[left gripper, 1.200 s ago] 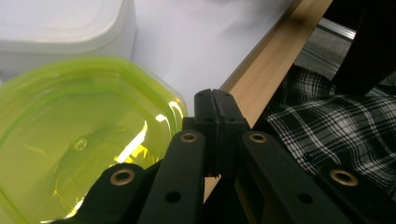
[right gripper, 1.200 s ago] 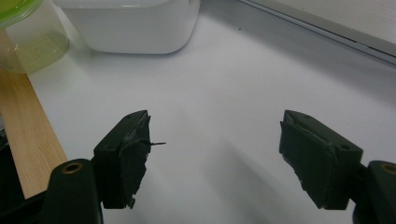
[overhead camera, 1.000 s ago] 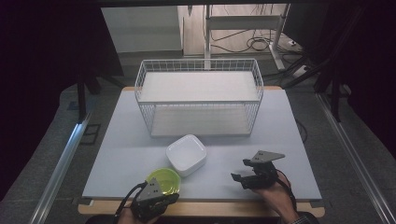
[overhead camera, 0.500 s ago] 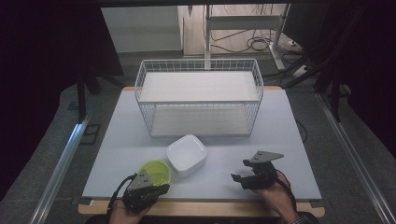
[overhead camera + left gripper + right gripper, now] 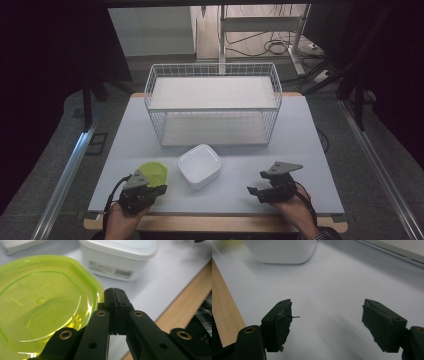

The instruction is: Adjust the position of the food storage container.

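Observation:
A translucent lime-green bowl [image 5: 152, 172] sits near the front left of the white table top [image 5: 300, 145]. My left gripper [image 5: 159, 189] is at its near rim, jaws pressed together. In the left gripper view the green bowl [image 5: 45, 305] looms large and its rim runs in under the closed left gripper [image 5: 115, 291]. A white square container [image 5: 199, 165] stands just right of the bowl. My right gripper [image 5: 252, 191] rests at the front right, pointing left. In its own view the right gripper [image 5: 327, 322] is open over bare table, with the white container [image 5: 282, 250] ahead.
A white wire basket [image 5: 212, 102] with a shelf stands across the back of the table. A wooden edge [image 5: 225, 222] runs along the front. Bare table lies between the container and the right gripper. The white container [image 5: 117, 257] sits close behind the bowl.
My left gripper has moved left and slightly away from the front edge, and the green bowl has moved with it, away from the white container. The right gripper has stayed put.

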Tool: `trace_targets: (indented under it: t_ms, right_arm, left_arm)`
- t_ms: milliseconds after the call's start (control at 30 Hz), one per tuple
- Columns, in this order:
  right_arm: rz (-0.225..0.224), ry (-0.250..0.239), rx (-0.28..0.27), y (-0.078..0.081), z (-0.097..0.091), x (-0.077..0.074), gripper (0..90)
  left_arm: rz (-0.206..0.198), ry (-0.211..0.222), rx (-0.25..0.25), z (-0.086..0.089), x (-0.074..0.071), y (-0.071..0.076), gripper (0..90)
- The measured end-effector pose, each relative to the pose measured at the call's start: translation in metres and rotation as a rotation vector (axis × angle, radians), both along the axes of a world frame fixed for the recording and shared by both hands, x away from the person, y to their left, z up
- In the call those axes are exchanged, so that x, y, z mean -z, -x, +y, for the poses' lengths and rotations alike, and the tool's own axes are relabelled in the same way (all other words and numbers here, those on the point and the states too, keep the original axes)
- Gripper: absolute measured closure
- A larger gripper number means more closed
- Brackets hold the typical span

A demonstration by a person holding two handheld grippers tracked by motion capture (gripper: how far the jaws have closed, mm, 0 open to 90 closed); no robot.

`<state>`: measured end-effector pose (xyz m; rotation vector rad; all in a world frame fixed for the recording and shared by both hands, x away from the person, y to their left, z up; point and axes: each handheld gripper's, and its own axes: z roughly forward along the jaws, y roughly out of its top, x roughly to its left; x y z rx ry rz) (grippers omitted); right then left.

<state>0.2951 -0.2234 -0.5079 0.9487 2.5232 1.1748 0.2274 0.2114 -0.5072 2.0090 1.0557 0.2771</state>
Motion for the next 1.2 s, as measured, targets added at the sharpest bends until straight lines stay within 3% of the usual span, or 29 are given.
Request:
trace_targets:
  t_ms: [167,267,500,667,700,733,833,867,933,967,1033,1200]
  right_arm:
    - [0.001,0.003,-0.002,0.0,0.002,0.001,24.3]
    - [0.001,0.004,-0.003,0.0,0.003,0.001,24.3]
    - [0.003,0.004,0.005,-0.001,0.003,0.001,26.0]
    - [0.006,0.004,0.021,-0.002,0.007,-0.002,38.7]
    - [0.006,0.004,0.021,-0.002,0.007,-0.002,38.7]
    - [0.011,0.009,0.029,-0.004,0.009,-0.005,46.7]
    - [0.012,0.016,0.016,-0.008,0.015,-0.01,59.7]
    - [0.012,0.016,0.016,-0.008,0.015,-0.01,59.7]
    - [0.026,0.017,-0.01,-0.013,0.023,-0.013,72.3]
    - [0.026,0.017,-0.01,-0.013,0.023,-0.013,72.3]
    - [0.055,0.017,-0.034,-0.018,0.032,-0.014,83.6]
    - [0.03,0.023,-0.069,-0.026,0.049,-0.019,89.1]
  left_arm:
    - [-0.01,-0.024,-0.023,0.011,0.0,-0.01,90.0]
    - [-0.026,-0.06,-0.047,0.018,0.0,-0.019,90.0]
    - [-0.036,-0.055,-0.064,0.021,-0.001,-0.022,90.0]
    - [-0.055,-0.027,-0.04,0.009,-0.004,-0.017,89.8]
    - [-0.058,-0.03,-0.033,0.005,-0.004,-0.016,89.8]
    - [-0.058,-0.034,-0.024,0.0,-0.003,-0.015,89.6]
    - [-0.066,-0.05,-0.002,-0.013,-0.002,-0.014,89.5]
    - [-0.066,-0.058,0.0,-0.016,-0.002,-0.014,89.5]
    - [-0.057,-0.058,-0.008,-0.022,0.0,-0.016,89.5]
    - [-0.057,-0.058,-0.008,-0.022,0.0,-0.016,89.5]
    - [-0.04,-0.042,-0.027,-0.024,0.003,-0.02,89.6]
    - [-0.036,-0.039,-0.05,-0.031,0.005,-0.024,88.9]
